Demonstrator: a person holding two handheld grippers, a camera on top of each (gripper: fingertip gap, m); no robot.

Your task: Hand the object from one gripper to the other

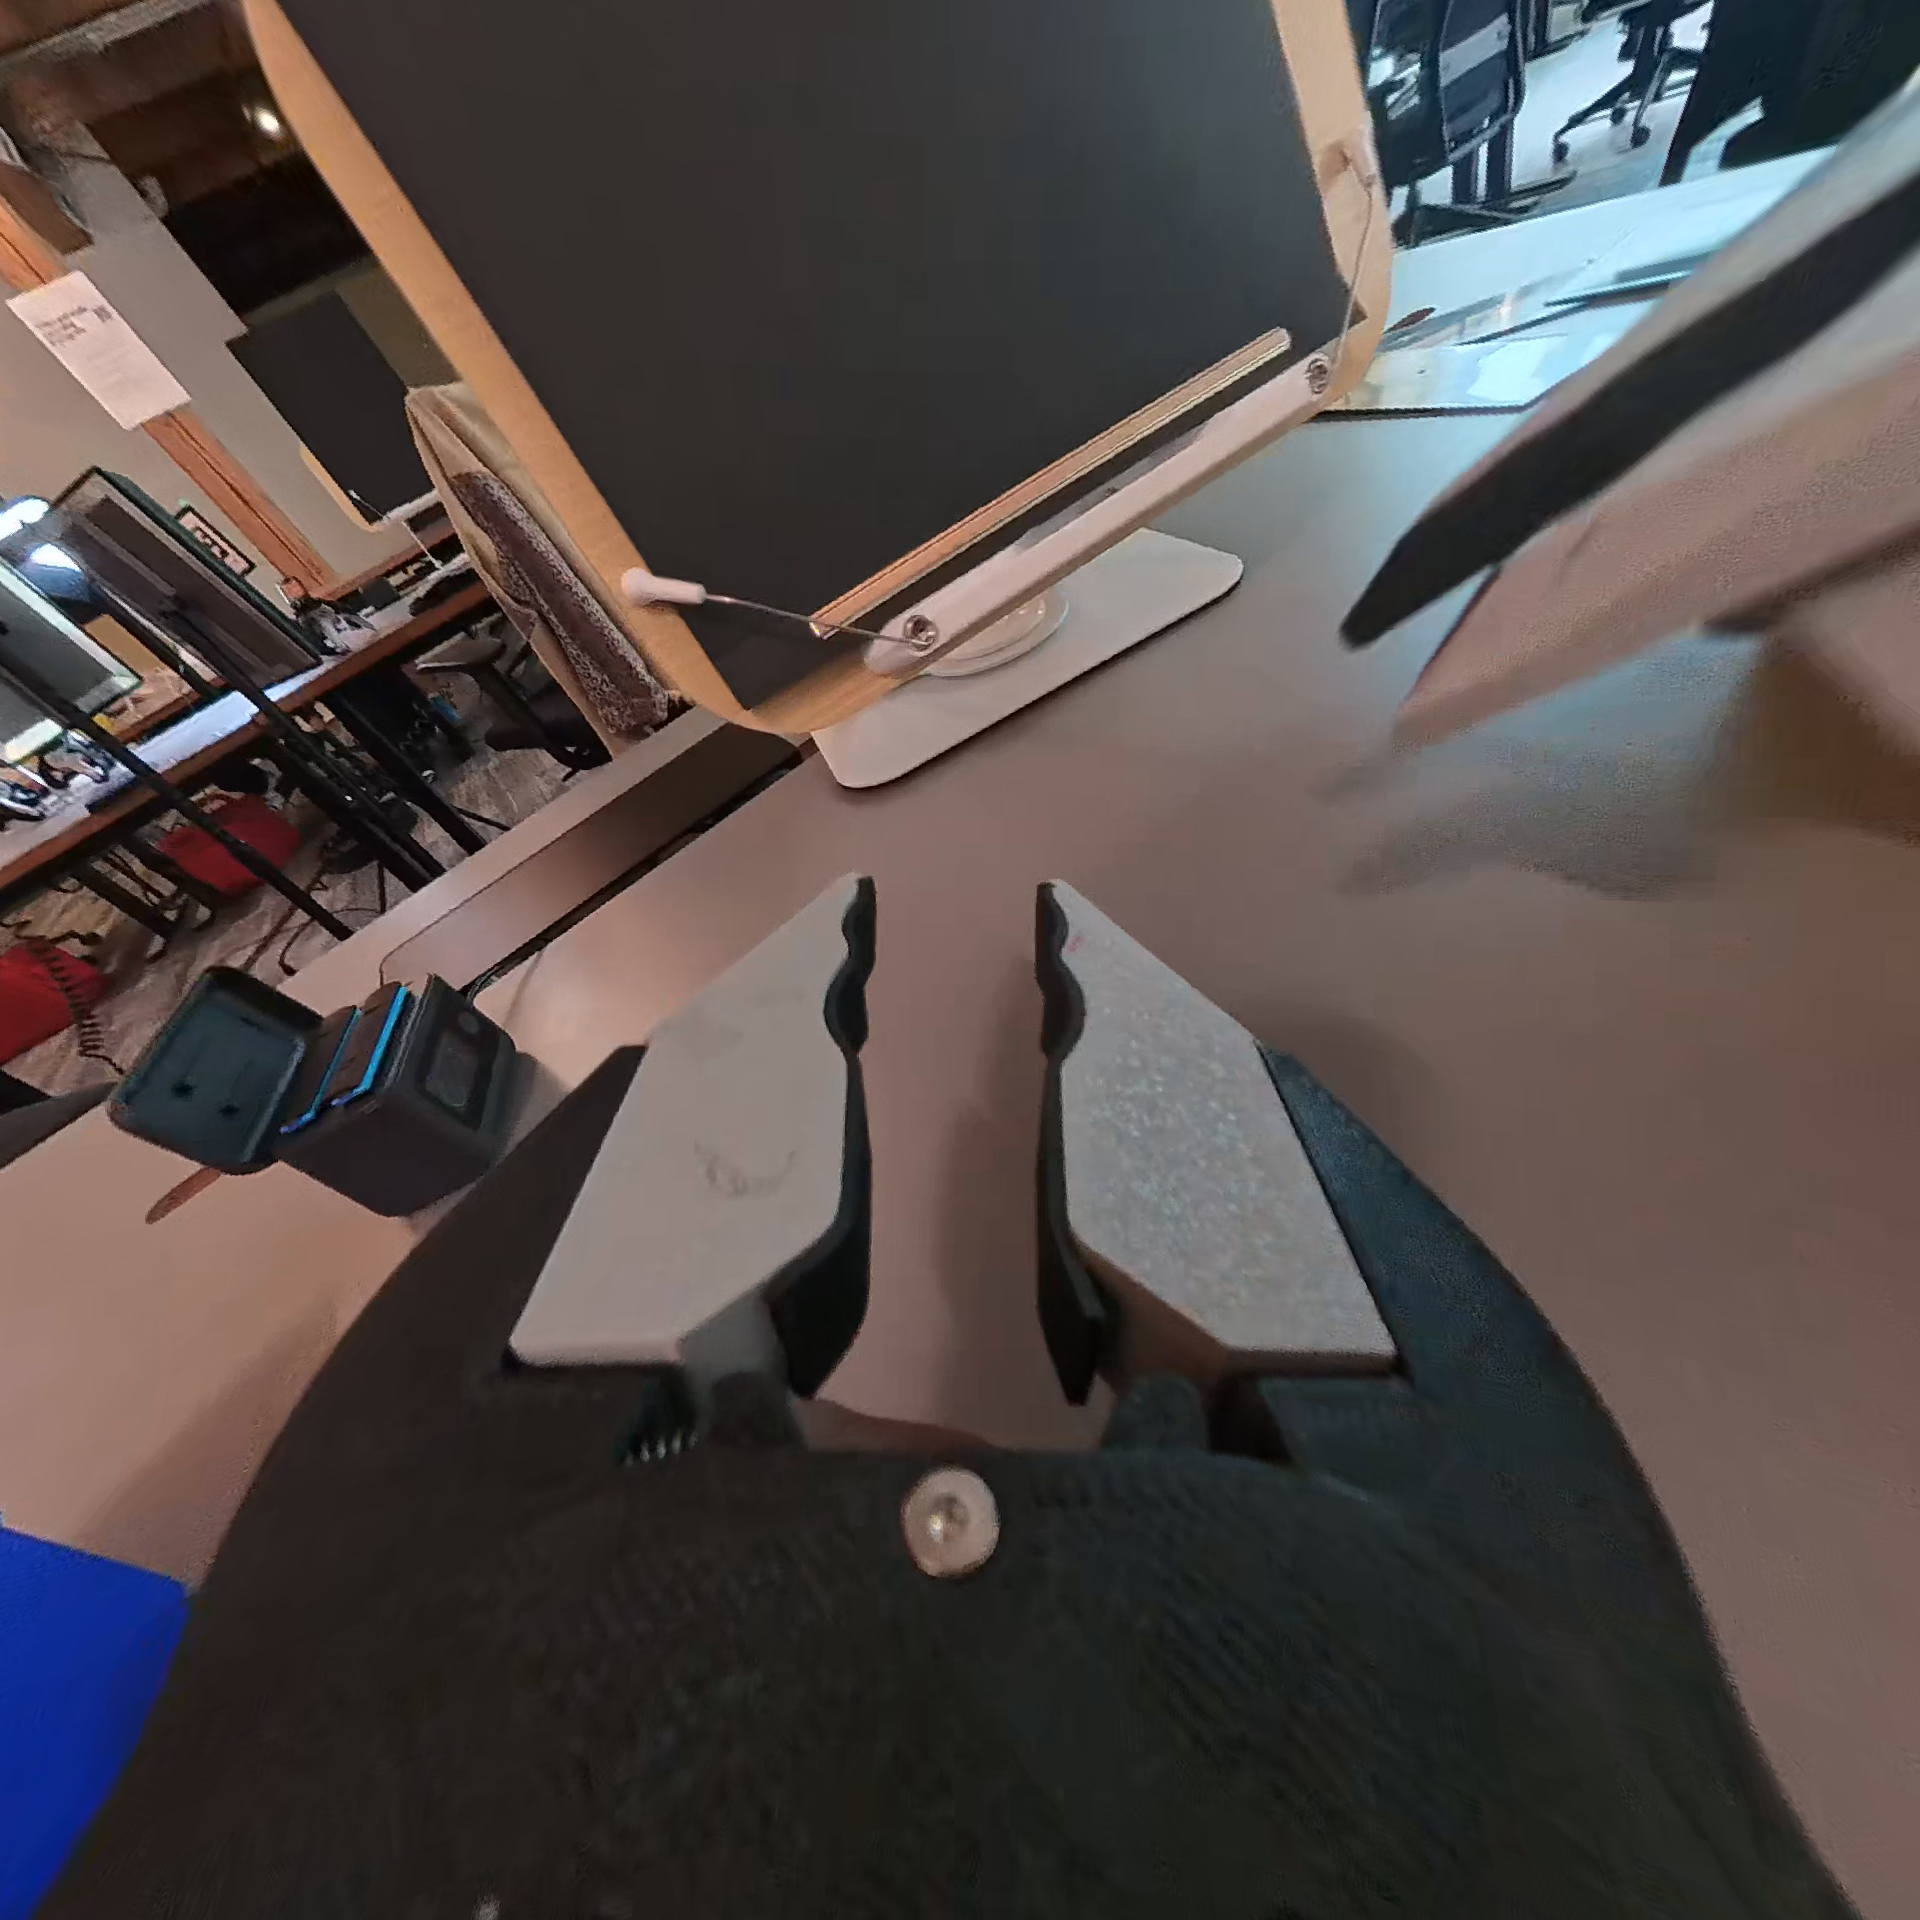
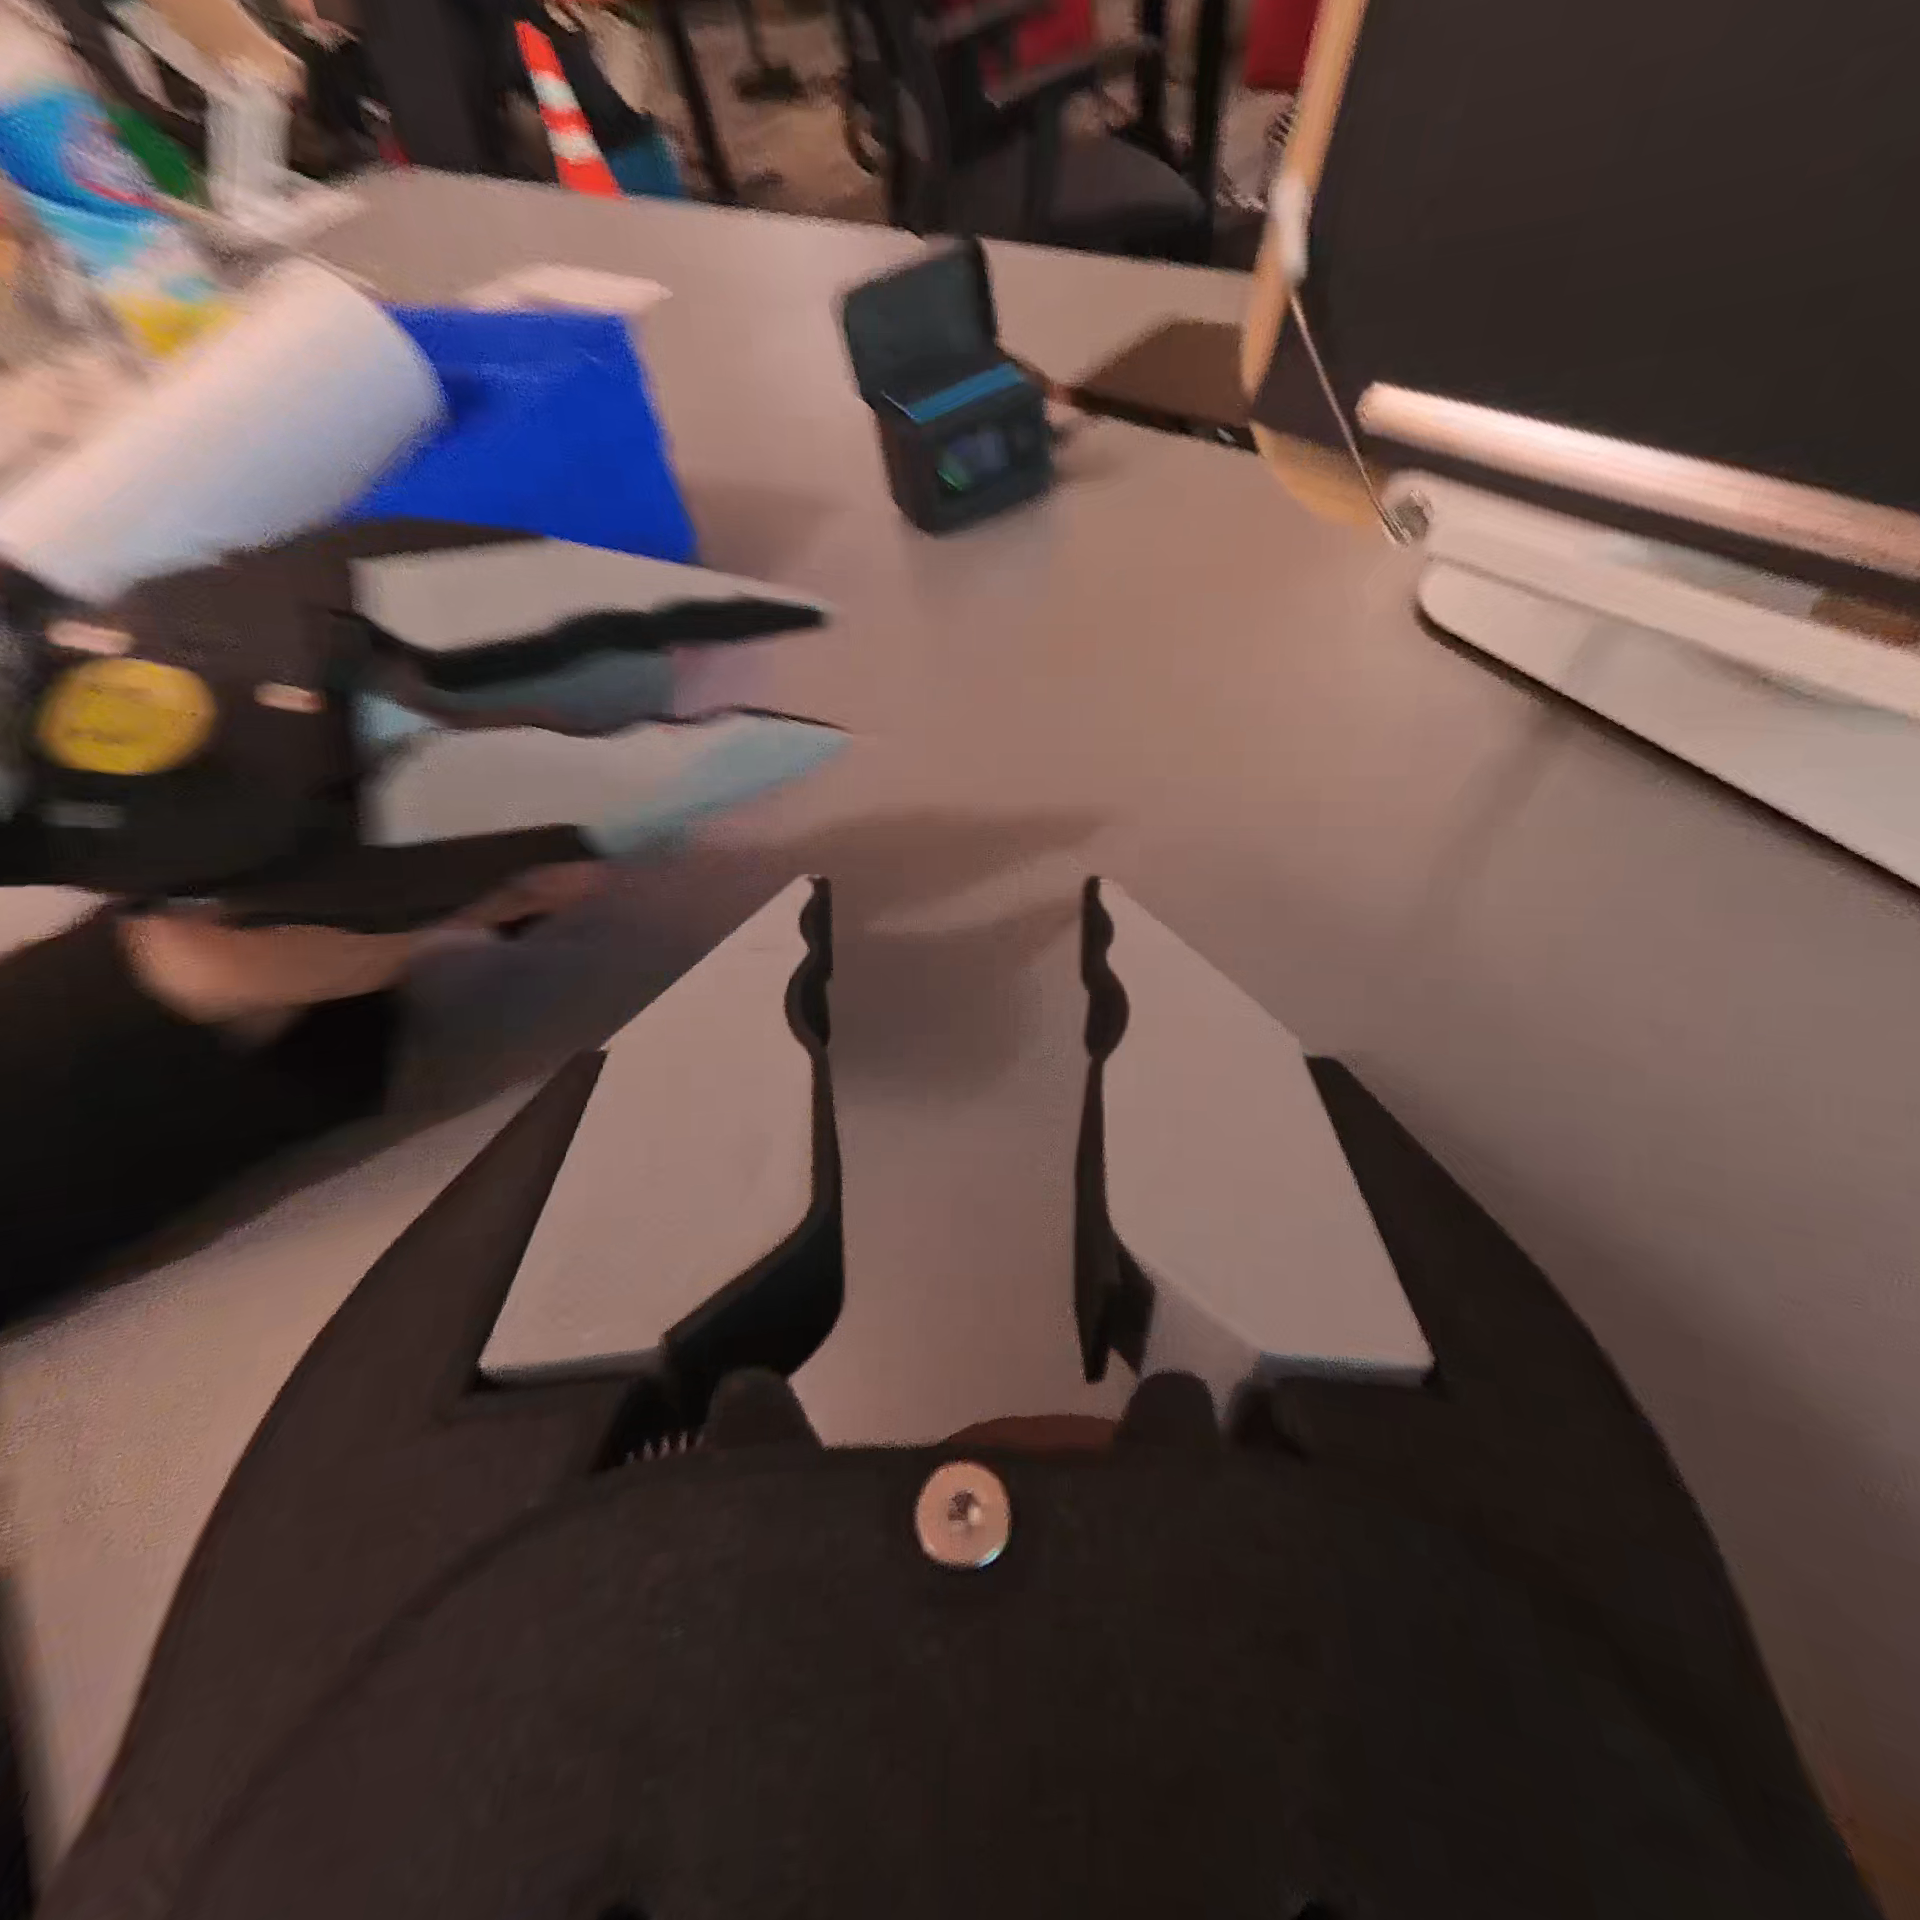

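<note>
My left gripper is open and empty, low over the brown table. My right gripper is open and empty too, over the same table. The right gripper shows blurred at the upper right of the left wrist view. The left gripper shows blurred at the left of the right wrist view, its jaws a little apart. A small black case with its lid open and blue-edged inserts stands on the table left of my left gripper. It also shows in the right wrist view, far ahead.
A large dark monitor on a white stand stands at the back of the table, also in the right wrist view. A blue flat object lies at the left. An orange cone, chairs and other desks stand beyond the table. The left gripper's tips are roughly 8 cm from the right gripper's. To the small black case: left tips about 20 cm, right tips about 30 cm. My right wrist view looks at it from another angle.
</note>
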